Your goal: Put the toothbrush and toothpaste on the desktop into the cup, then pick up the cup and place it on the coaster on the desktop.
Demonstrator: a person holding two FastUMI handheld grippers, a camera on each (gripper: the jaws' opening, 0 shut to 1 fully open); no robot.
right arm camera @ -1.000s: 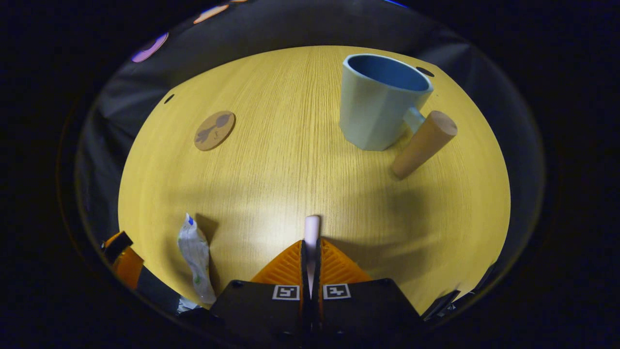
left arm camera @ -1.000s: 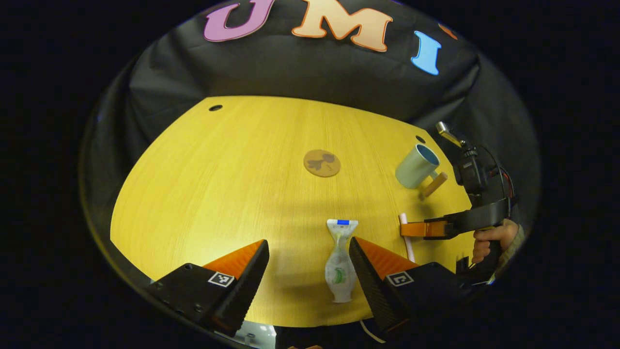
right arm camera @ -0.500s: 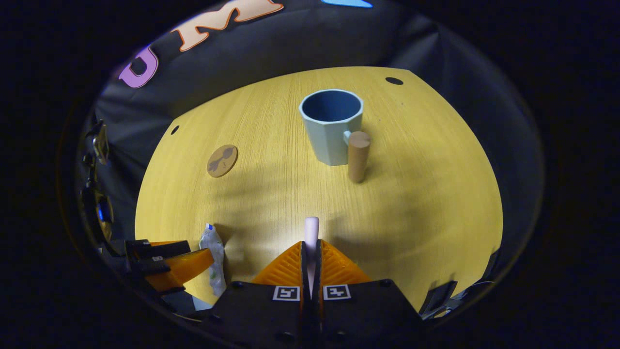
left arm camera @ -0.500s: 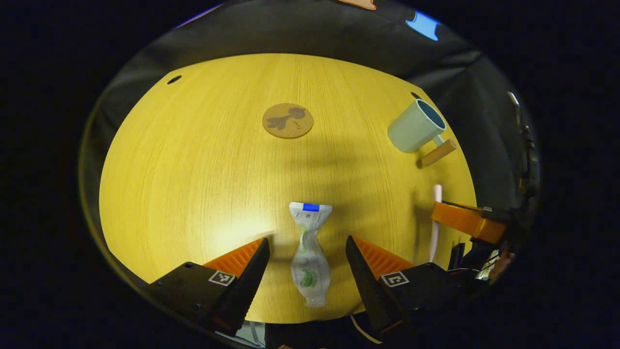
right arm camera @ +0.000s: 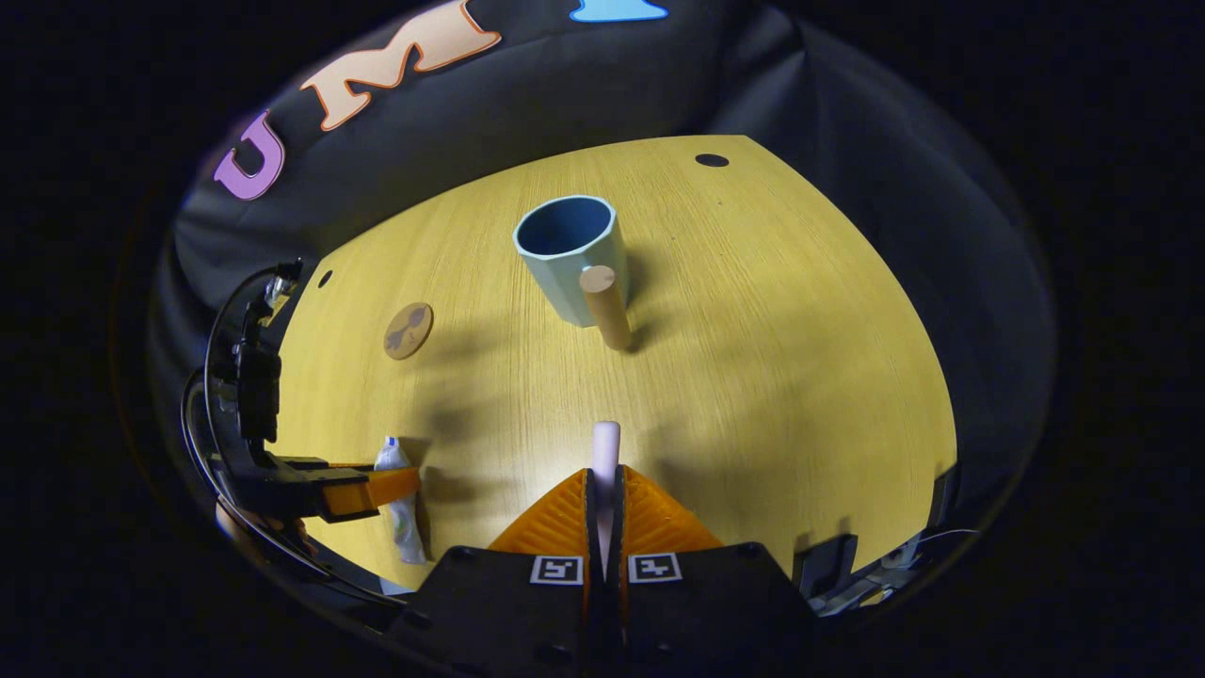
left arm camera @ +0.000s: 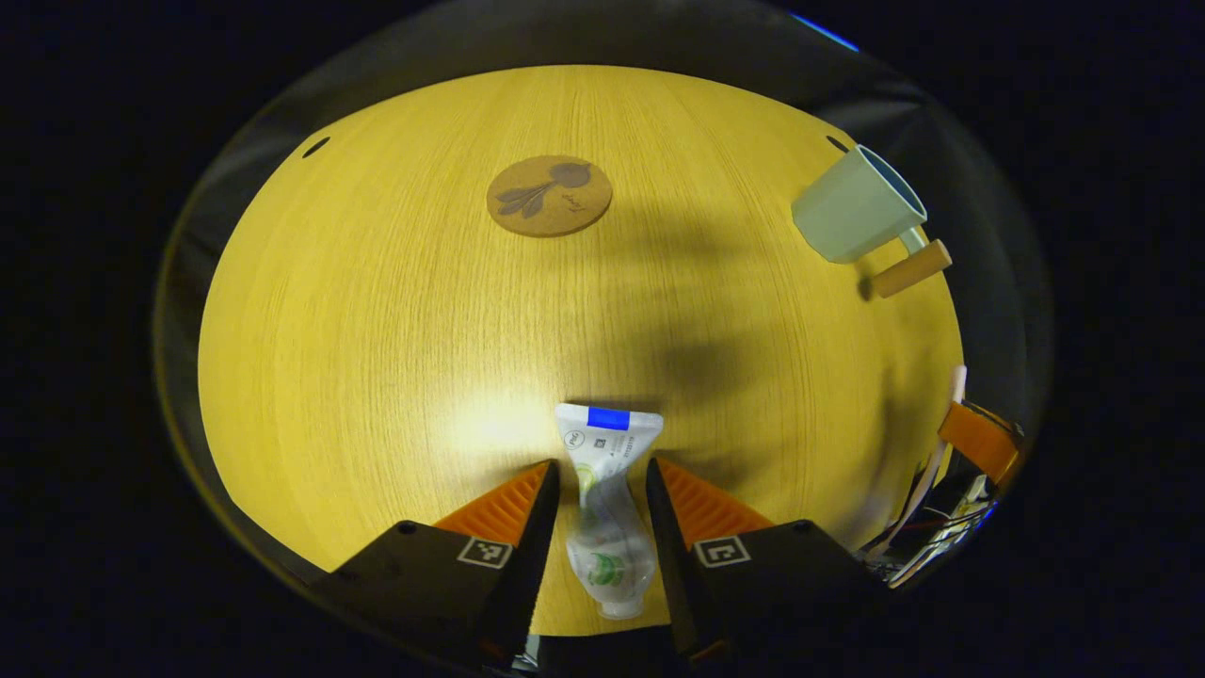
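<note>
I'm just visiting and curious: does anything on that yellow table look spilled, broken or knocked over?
Nothing spilled or broken. The cup stands upright and empty, the coaster lies flat. The toothpaste tube is squeezed thin in the middle, an ordinary used look. The toothbrush is held off the table.

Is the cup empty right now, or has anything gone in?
Empty. The right gripper view looks into the cup: bare blue interior. The toothbrush sits clamped in the right claw; the toothpaste lies on the desktop.
</note>
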